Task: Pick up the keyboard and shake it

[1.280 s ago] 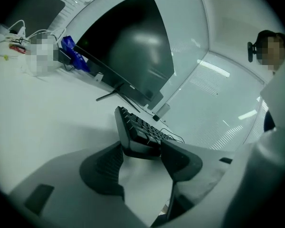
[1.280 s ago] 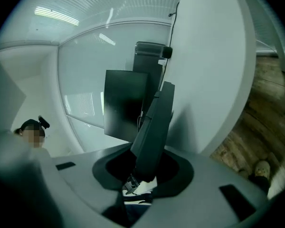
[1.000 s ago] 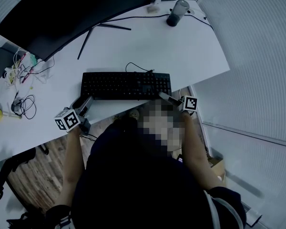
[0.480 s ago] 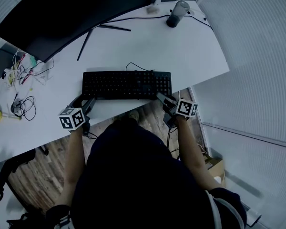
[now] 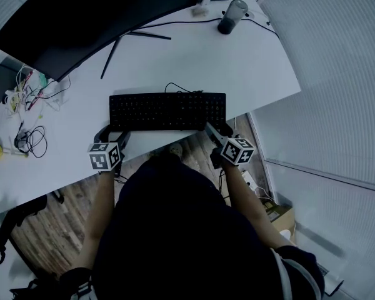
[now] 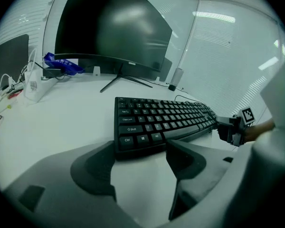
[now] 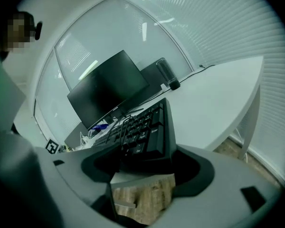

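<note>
A black keyboard [image 5: 167, 110] lies flat on the white desk [image 5: 237, 67], parallel to its front edge. My left gripper [image 5: 114, 137] is at the keyboard's front left corner. In the left gripper view its jaws are opening, and the keyboard [image 6: 161, 120] corner lies just ahead of the left gripper [image 6: 141, 151], with no pad touching it. My right gripper [image 5: 215, 132] is at the front right corner. In the right gripper view the keyboard [image 7: 145, 125] corner sits between the widening jaws of the right gripper [image 7: 146, 164], and the pads are off it.
A large dark monitor [image 5: 81, 17] stands at the back left, with a dark cylinder [image 5: 231, 16] at the back right. Loose cables [image 5: 28, 136] and small items lie on the desk's left. The keyboard's cable [image 5: 175, 86] loops behind it. Wooden floor [image 5: 194, 144] shows under the front edge.
The left gripper has slid right along the desk's front edge towards the keyboard's left corner. The right gripper has drawn back towards the person. The keyboard still lies flat.
</note>
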A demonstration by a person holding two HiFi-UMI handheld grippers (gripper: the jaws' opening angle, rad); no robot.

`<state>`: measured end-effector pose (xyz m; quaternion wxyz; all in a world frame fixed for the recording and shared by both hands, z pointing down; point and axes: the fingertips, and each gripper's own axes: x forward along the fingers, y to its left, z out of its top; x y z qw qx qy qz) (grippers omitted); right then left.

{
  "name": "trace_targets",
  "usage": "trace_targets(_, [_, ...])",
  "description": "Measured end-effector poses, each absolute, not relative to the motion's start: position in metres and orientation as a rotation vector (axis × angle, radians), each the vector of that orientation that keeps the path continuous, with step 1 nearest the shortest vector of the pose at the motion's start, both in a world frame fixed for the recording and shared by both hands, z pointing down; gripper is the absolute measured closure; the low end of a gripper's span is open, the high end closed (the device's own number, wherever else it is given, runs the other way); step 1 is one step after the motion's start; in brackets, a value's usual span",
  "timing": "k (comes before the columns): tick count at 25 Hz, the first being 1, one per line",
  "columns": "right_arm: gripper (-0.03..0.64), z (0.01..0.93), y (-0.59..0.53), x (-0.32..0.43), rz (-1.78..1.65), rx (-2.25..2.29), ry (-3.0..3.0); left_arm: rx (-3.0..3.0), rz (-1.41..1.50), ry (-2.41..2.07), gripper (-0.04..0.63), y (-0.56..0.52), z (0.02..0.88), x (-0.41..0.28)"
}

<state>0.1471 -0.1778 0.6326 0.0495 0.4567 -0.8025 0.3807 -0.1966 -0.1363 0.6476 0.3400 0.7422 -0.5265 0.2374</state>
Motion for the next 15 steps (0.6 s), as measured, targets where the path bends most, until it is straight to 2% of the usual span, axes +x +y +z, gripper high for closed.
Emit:
trace_targets(11, [0.274, 0.642, -0.177, 0.155, 0.953, 1.522, -2.254, 1.917, 0.776, -1.457, 0.276, -0.136, 0.65, -0.197])
trace_targets(15, [0.272, 0.641, -0.18, 0.154, 0.744, 1.563, -2.144, 1.92, 0.827, -1.488, 0.275, -0.137, 0.649, -0.197])
